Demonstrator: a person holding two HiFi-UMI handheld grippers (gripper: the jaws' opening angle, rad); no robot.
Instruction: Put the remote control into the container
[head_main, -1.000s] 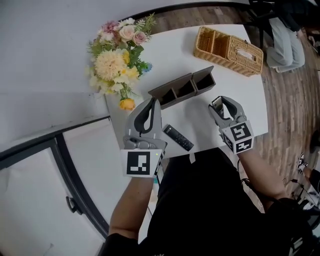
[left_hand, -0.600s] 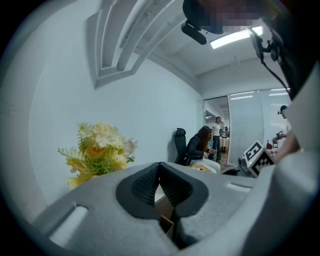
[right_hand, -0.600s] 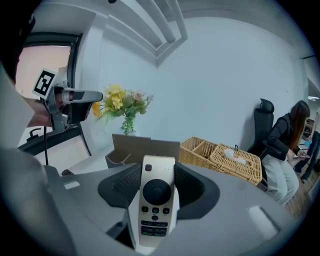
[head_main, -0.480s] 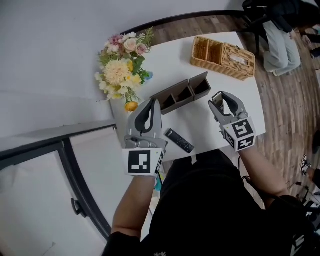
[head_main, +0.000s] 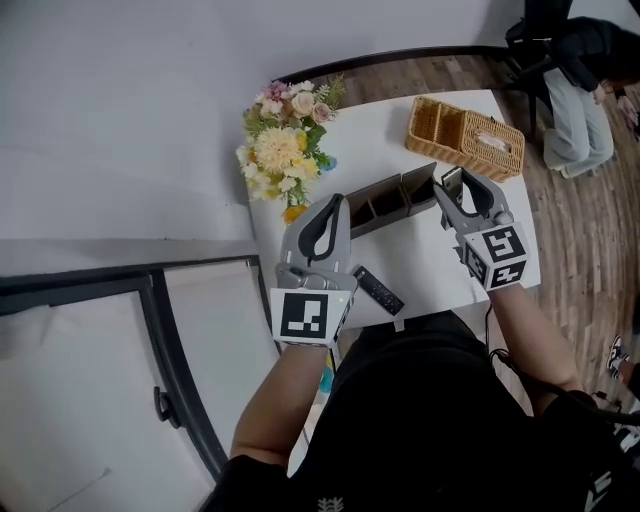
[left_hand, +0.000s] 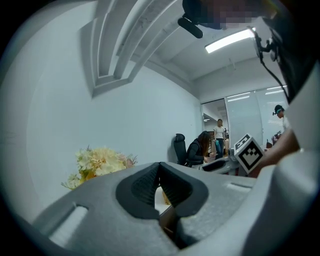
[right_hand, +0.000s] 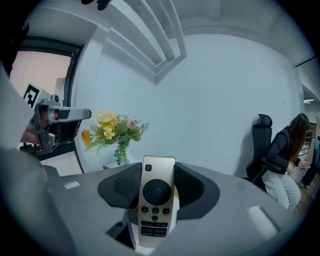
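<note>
The right hand-held gripper (head_main: 455, 188) clamps the remote control (right_hand: 157, 200) lengthwise, near the container's (head_main: 390, 203) right end. The left hand-held gripper (head_main: 336, 203) is closed, empty.

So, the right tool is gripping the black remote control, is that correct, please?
Not quite: the right tool is gripping the gold remote control, as the right gripper view shows. The black remote control lies on the table.

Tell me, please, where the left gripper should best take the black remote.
Probably grip the black remote mid-length, across its narrow width, coming straight down from above: it lies flat on the table, long and slim, so only its long edges offer a hold.
</note>
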